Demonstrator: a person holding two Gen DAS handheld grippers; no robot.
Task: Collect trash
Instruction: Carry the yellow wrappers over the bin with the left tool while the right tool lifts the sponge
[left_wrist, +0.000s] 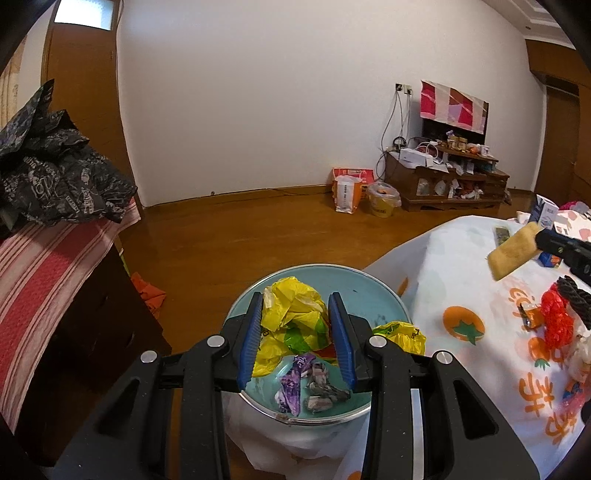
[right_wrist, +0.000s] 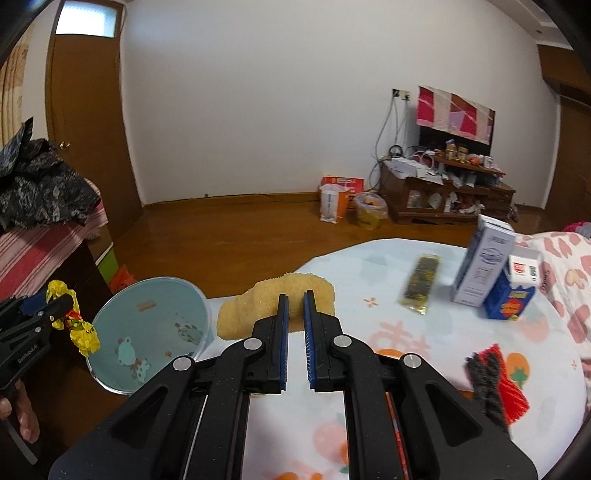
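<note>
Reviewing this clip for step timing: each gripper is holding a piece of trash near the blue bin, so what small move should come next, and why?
Probably open the left gripper. It is clamped on the crumpled yellow plastic bag directly above the blue bin, which already holds wrappers, so the bag would likely drop inside. The right gripper, shut on the yellow sponge, is over the tablecloth beside the bin and could follow.

The yellow plastic bag (left_wrist: 295, 314) looked thin, crinkled and glossy. The basin (left_wrist: 369, 288) showed smooth teal plastic inside, with a shiny rim. The sponge (right_wrist: 258, 306) looked coarse, porous and matt. The tablecloth (left_wrist: 443, 266) was smooth printed cloth, the floor (left_wrist: 240, 236) polished wood. The gripper's blue pads (right_wrist: 282, 350) looked ribbed, its black frame matt plastic with bright metal pins.
</note>
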